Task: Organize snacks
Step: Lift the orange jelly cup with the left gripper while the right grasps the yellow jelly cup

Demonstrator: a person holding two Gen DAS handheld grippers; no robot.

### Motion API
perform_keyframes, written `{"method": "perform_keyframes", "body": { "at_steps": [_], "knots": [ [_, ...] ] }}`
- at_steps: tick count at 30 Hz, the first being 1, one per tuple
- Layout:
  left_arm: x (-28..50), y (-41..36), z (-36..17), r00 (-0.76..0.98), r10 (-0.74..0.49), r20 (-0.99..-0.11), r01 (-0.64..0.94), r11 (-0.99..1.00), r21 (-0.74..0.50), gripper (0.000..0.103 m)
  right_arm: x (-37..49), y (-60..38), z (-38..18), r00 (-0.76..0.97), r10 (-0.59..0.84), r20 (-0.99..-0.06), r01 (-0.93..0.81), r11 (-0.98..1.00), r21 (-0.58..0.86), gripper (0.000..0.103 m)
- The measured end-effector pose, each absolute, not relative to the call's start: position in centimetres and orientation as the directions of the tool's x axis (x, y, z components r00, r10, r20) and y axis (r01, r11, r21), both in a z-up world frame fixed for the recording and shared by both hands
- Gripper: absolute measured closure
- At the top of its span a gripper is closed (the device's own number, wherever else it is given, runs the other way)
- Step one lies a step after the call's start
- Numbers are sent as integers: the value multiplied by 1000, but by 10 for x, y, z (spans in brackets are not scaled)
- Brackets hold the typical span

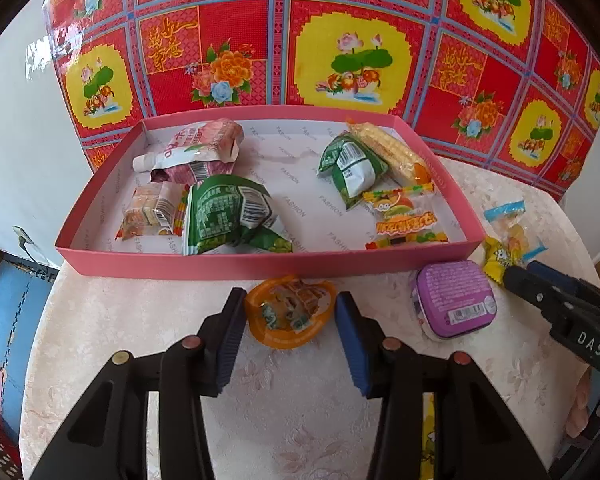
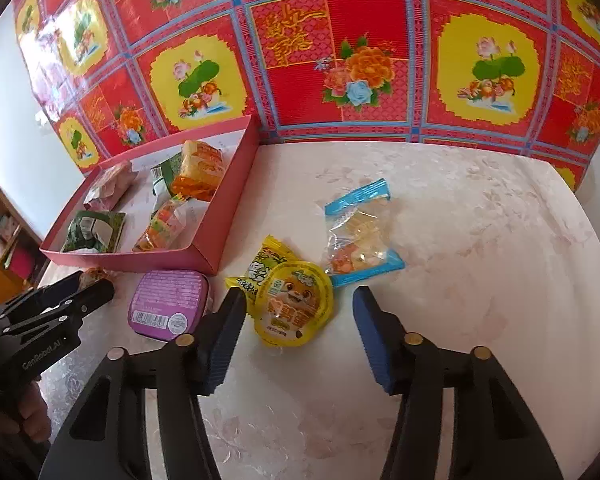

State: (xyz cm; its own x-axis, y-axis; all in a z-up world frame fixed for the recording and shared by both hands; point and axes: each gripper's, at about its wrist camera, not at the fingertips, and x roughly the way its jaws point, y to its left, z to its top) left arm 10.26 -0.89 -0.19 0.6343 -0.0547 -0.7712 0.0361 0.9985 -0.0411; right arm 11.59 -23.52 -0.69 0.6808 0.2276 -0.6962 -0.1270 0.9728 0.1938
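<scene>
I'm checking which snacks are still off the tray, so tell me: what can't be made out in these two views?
- Yellow jelly cup: in the left wrist view, mostly hidden by the right gripper.
- Orange jelly cup: in the right wrist view, mostly hidden by the left gripper.
- Pink tray: the right wrist view blurs its contents.
- Purple tin: print too small to read.

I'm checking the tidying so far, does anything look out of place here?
Four snacks remain outside the pink box: an orange jelly cup, a purple tin, a yellow jelly cup and a blue-edged candy bag. Nothing looks spilled or damaged.
</scene>
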Motion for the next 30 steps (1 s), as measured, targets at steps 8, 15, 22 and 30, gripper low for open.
{"method": "perform_keyframes", "body": {
  "at_steps": [8,15,22,30],
  "knots": [
    [103,-8,-1,635,-55,-770,32,998,-45,56,115,-240,-7,686,213,-696,-97,974,203,62],
    [98,-2,-1,636,-88,-766,41,996,-80,57,115,-240,-7,687,208,-697,-94,976,199,63],
    [90,8,6,643,-111,-758,25,992,-124,57,115,-244,-7,687,226,-690,-89,969,228,63],
    [79,21,25,672,-100,-734,4,991,-131,57,105,-249,1,712,226,-665,-83,967,240,63]
  ]
}}
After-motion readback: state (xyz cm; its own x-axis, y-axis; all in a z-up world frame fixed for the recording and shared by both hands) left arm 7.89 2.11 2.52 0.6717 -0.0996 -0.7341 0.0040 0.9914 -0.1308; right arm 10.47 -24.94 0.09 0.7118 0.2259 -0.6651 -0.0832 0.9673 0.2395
